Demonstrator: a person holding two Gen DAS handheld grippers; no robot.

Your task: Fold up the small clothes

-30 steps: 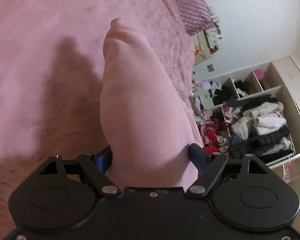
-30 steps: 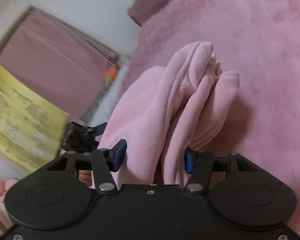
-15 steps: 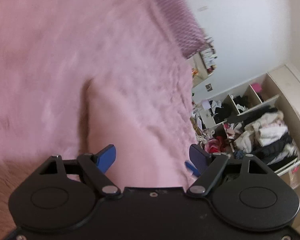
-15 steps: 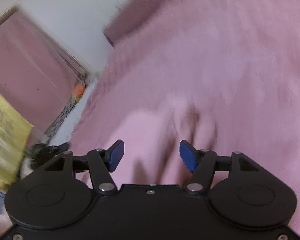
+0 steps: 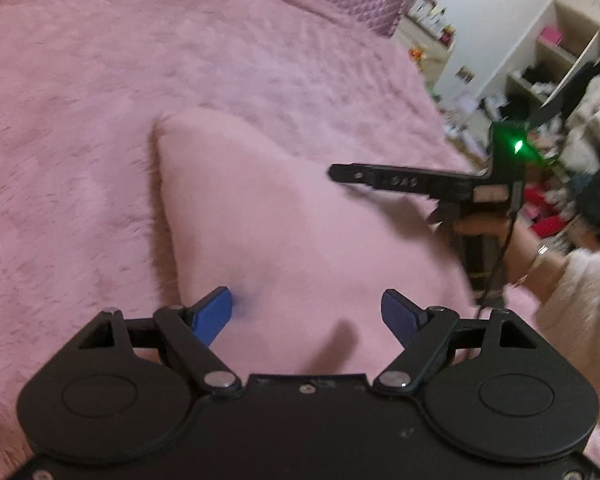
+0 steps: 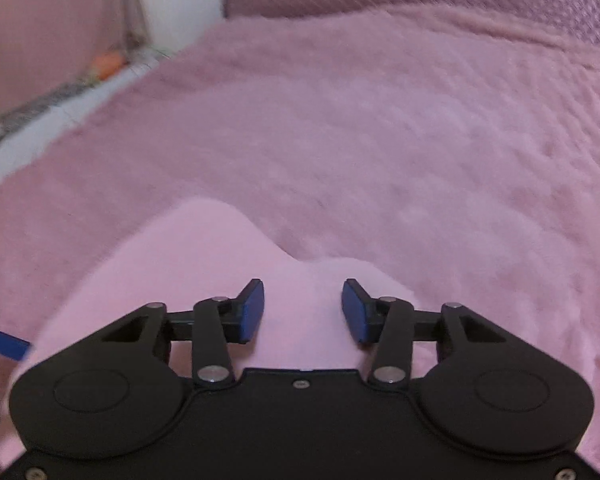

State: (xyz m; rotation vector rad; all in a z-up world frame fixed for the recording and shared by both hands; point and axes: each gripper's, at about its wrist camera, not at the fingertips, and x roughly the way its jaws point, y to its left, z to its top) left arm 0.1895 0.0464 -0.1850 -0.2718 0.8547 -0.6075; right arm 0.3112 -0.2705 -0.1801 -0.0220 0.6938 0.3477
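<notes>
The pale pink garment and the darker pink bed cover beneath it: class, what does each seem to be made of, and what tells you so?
Pale pink garment: seemingly a soft, matte knit such as cotton jersey or fleece, going by its smooth, even surface and rounded folds. Darker pink bed cover: likely plush, fluffy synthetic fleece, going by its tufted, rippled pile. Blur leaves both uncertain.

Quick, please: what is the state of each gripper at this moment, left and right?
Left gripper: open, holding nothing; the pink garment lies on the blanket beneath it.
Right gripper: open, holding nothing; fingers above the same garment.
</notes>
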